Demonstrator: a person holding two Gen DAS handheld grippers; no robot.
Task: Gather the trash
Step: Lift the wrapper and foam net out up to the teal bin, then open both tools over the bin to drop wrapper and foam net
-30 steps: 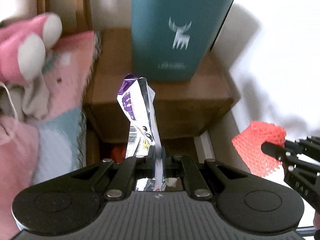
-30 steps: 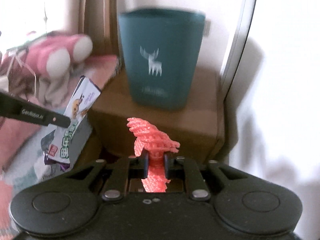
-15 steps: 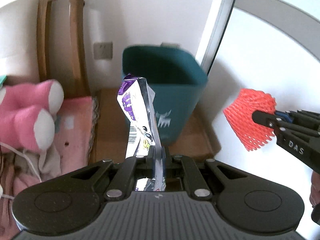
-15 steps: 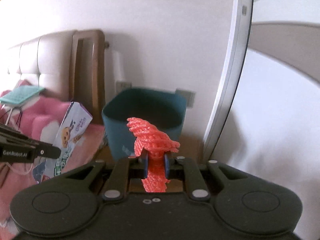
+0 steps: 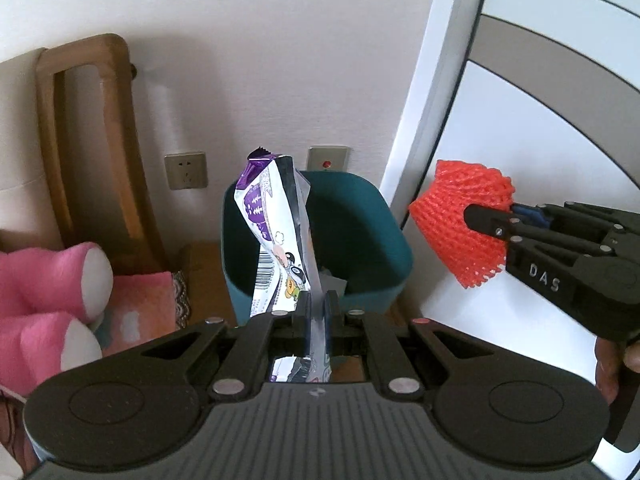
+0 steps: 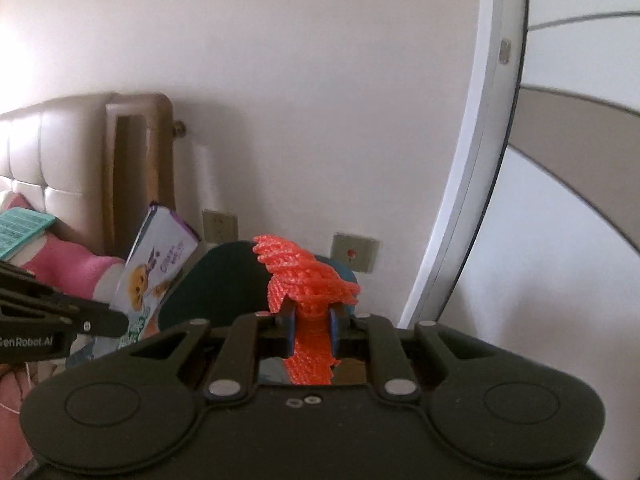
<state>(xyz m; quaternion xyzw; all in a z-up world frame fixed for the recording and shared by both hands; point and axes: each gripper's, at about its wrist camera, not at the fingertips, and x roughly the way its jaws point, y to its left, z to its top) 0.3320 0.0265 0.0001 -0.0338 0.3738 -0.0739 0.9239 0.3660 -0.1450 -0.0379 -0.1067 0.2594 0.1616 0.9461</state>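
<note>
The left gripper (image 5: 316, 312) is pinching a crinkled white and purple plastic snack wrapper (image 5: 276, 236) between its pressed-together fingers, and the wrapper is standing upright, rising in front of a dark teal plastic trash bin (image 5: 360, 240). The bin is sitting on a brown wooden surface (image 5: 204, 280) against a pale wall, and something pale is lying inside it, though the view past the wrapper is too poor to say what it is.

The right gripper (image 6: 312, 318) is clamping a bright orange foam fruit net (image 6: 308, 276) between its blue-padded fingers (image 6: 289, 320), with the net bunching out above the fingertips. In the left wrist view the same net (image 5: 460, 224) is hanging in the air just to the right of the bin's rim, held by the right gripper (image 5: 486, 218) reaching in from the right edge.

In the right wrist view the wrapper (image 6: 156, 272) is showing its printed face, tilted, to the left of the bin (image 6: 224, 284), with the left gripper (image 6: 108, 320) reaching in from the left.

A pink and white plush toy (image 5: 60, 292) is lying on pink bedding at the left, beside a curved brown wooden headboard frame (image 5: 100, 140). Two metal wall sockets (image 5: 186, 170) are sitting on the wall behind the bin.
</note>
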